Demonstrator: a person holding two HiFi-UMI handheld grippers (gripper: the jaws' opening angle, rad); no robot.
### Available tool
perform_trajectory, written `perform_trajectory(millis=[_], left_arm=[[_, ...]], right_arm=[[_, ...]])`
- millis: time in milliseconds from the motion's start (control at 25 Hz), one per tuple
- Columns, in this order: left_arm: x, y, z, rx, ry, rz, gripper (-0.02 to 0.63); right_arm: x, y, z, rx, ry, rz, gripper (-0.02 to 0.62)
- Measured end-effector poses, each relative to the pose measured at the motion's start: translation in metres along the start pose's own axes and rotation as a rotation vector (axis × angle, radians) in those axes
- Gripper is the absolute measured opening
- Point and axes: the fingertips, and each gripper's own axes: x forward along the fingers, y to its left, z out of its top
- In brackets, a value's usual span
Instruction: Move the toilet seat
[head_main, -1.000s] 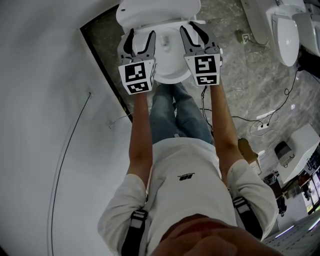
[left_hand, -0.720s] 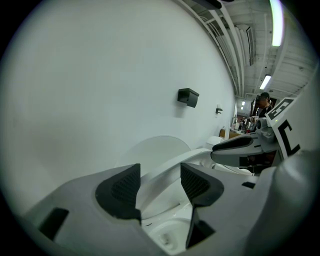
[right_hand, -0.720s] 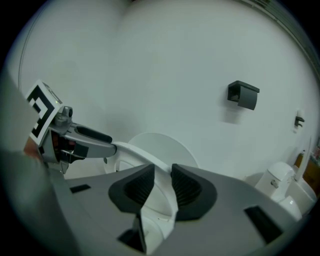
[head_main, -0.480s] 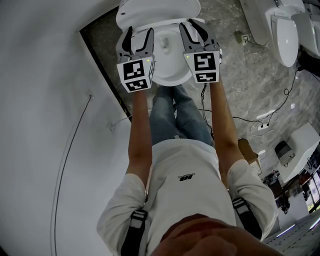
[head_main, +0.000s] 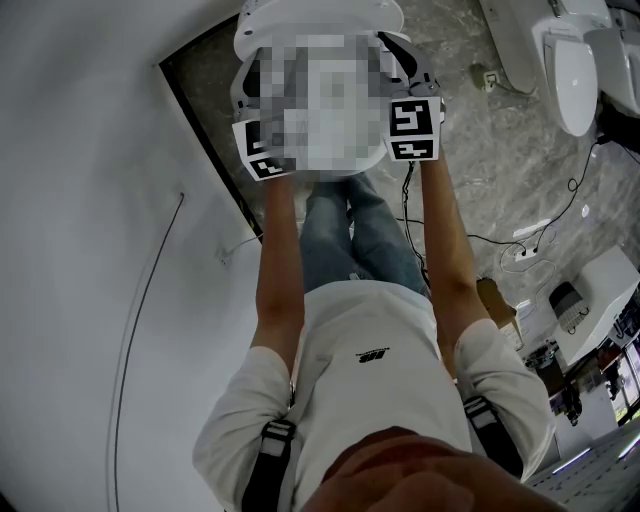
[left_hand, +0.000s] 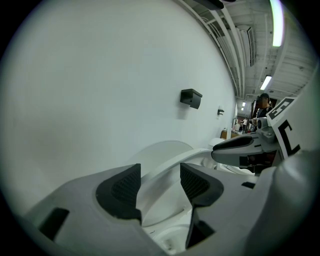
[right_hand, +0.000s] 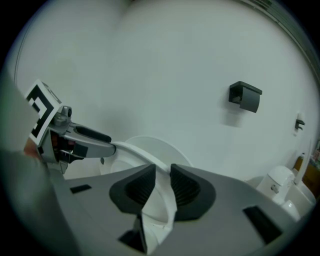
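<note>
The white toilet seat (left_hand: 200, 154) is a curved ring tilted up off the bowl, in front of the upright round lid (right_hand: 145, 150). My right gripper (right_hand: 162, 186) has just been closing; the seat's right rim (right_hand: 162, 197) fills the narrow gap between its pads. My left gripper (left_hand: 160, 182) stands wide, with the seat's left rim passing between its jaws and gaps beside both pads. In the head view both marker cubes (head_main: 413, 128) flank the bowl below the lid (head_main: 320, 15); the bowl itself is hidden.
A white wall (head_main: 90, 250) runs close along the left. A black box (left_hand: 191, 98) is fixed to the wall behind the toilet. Other toilets (head_main: 575, 65) stand at the right. Cables and a power strip (head_main: 520, 252) lie on the marble floor.
Both grippers have slid up the head view toward the lid, along the sides of the bowl. The right jaws look narrower.
</note>
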Motion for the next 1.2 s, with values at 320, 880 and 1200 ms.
perform_trajectory(millis=[320, 880, 1200], left_arm=[[0.009, 0.005, 0.008, 0.007, -0.005, -0.007, 0.267], [0.022, 0.013, 0.01, 0.025, -0.015, -0.015, 0.267], [0.03, 0.015, 0.014, 0.03, -0.01, -0.009, 0.267]], right_arm=[[0.009, -0.007, 0.008, -0.006, -0.007, -0.016, 0.107], [0.025, -0.011, 0.012, -0.062, 0.0, -0.04, 0.101], [0.033, -0.016, 0.016, -0.077, 0.01, -0.046, 0.103]])
